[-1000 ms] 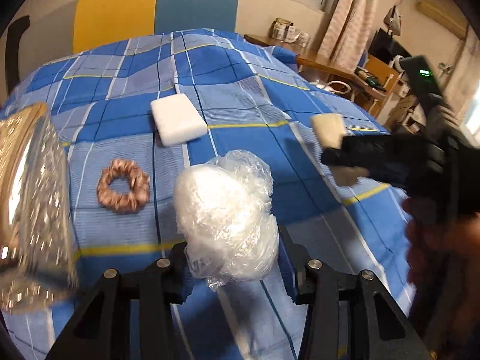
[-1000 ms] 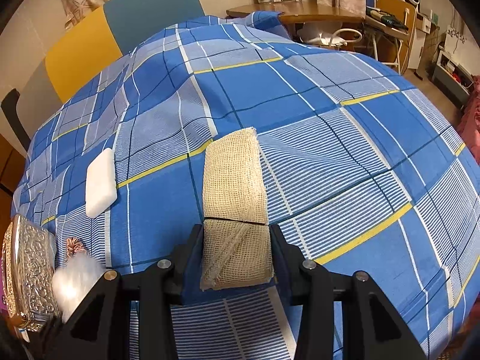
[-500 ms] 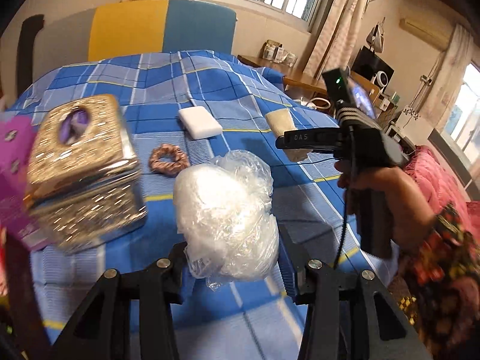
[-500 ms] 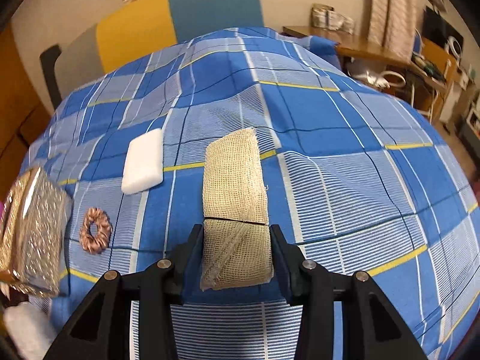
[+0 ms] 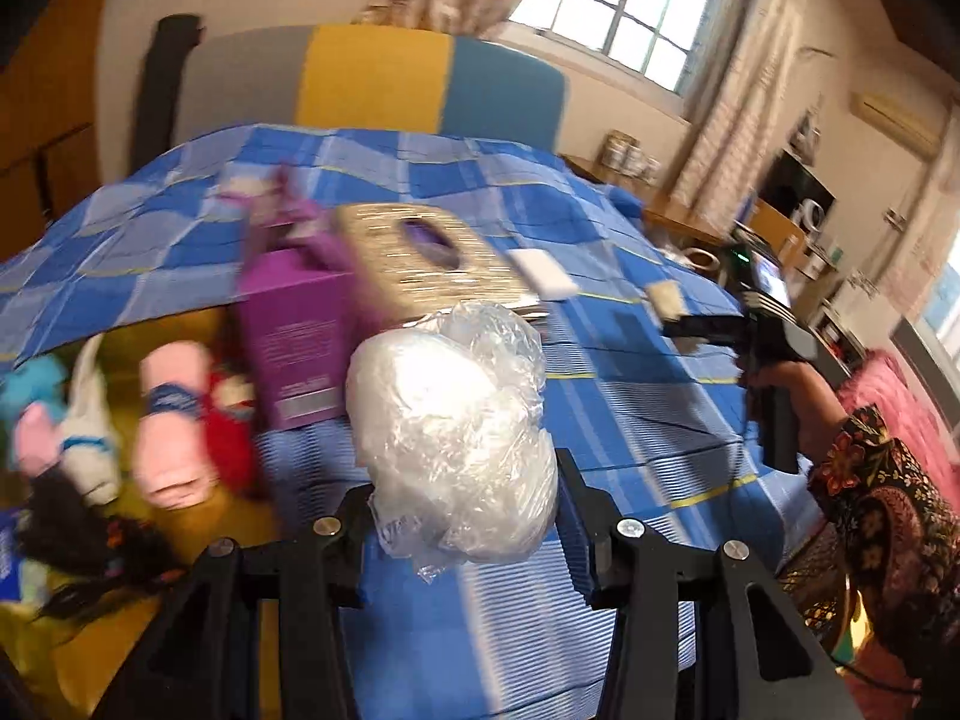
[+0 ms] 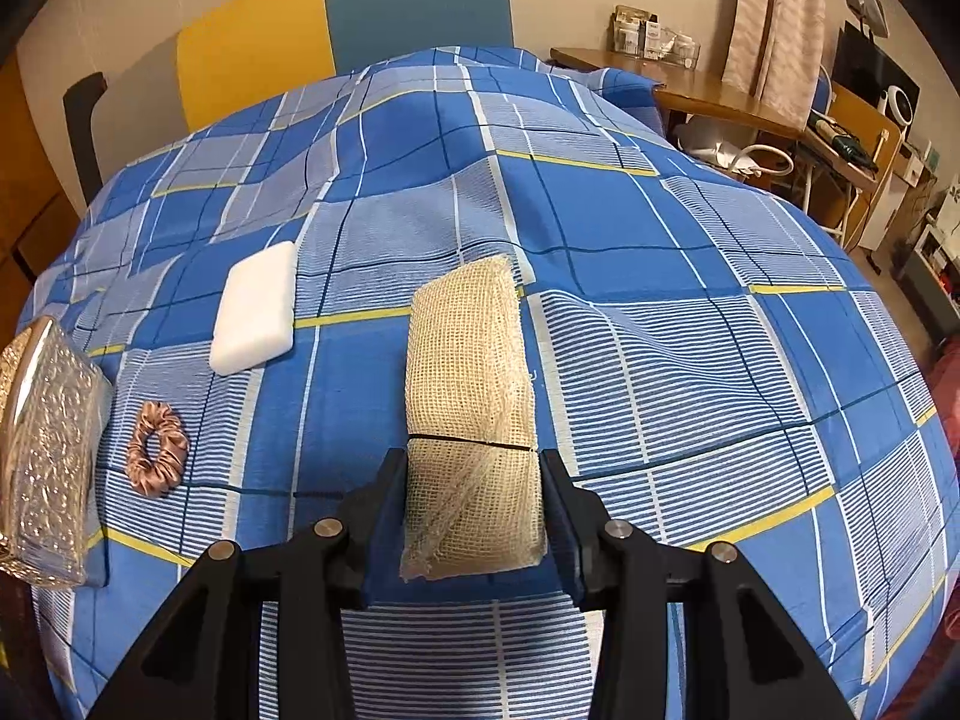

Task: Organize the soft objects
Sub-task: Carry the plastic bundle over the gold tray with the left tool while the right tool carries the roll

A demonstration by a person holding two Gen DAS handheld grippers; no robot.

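Note:
My left gripper [image 5: 462, 516] is shut on a clear plastic bag of white stuffing [image 5: 450, 432], held above the blue plaid bedspread [image 5: 630, 408]. To its left a yellow bin [image 5: 180, 540] holds several soft items: a pink roll [image 5: 171, 420], a red one [image 5: 228, 438], white and blue ones. My right gripper [image 6: 471, 510] is shut on a beige mesh cloth roll [image 6: 468, 408] above the bedspread [image 6: 690, 360]. A white sponge [image 6: 255, 315] and a pink scrunchie [image 6: 157, 447] lie left of it.
A silver embossed tissue box [image 5: 426, 267] and a purple box [image 5: 294, 336] stand past the bag; the tissue box also shows at the left edge of the right wrist view [image 6: 45, 450]. A yellow and blue headboard [image 6: 336, 30] is behind. A desk [image 6: 720, 90] stands to the right.
My left gripper has swung left with the bag, bringing the purple box and the yellow bin of soft items into view. My right gripper has turned slightly right with the roll.

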